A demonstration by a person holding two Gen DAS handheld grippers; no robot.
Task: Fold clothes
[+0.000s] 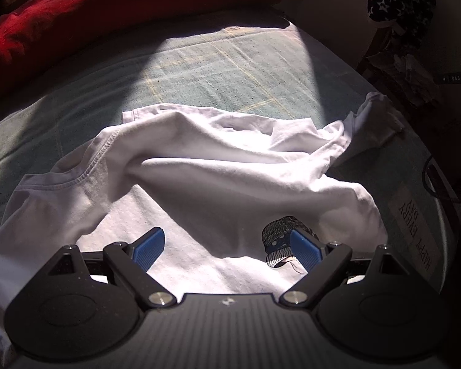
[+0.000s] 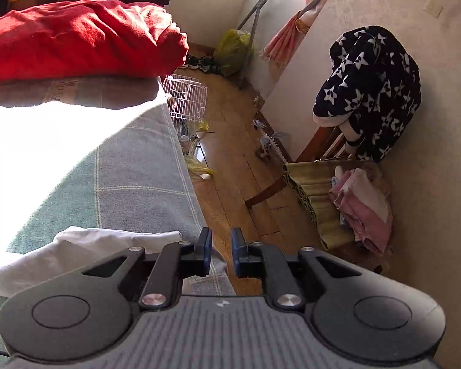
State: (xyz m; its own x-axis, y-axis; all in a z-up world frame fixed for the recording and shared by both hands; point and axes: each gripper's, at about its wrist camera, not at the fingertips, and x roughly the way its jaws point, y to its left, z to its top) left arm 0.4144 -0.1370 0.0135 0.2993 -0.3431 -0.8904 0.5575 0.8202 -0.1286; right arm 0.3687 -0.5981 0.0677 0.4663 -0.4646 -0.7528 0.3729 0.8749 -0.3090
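Observation:
A crumpled white T-shirt (image 1: 215, 169) lies spread on the grey-green checked bed cover (image 1: 230, 67), one side folded over itself, with a small dark printed figure (image 1: 276, 236) near its front. My left gripper (image 1: 226, 235) hangs just above the shirt's near part, jaws wide apart, nothing between the blue pads (image 1: 149, 247). In the right wrist view a sleeve or corner of the white T-shirt (image 2: 92, 243) lies on the bed cover (image 2: 132, 184) by its edge. My right gripper (image 2: 221, 240) is past that cloth, over the bed's edge, with a narrow gap between its pads and nothing held.
A red quilt (image 2: 76, 37) is heaped at the far end of the bed. Beside the bed runs a wooden floor (image 2: 239, 169) with a wire cage (image 2: 187, 98). A chair carries a star-patterned blanket (image 2: 372, 92) and pink clothes (image 2: 362, 206).

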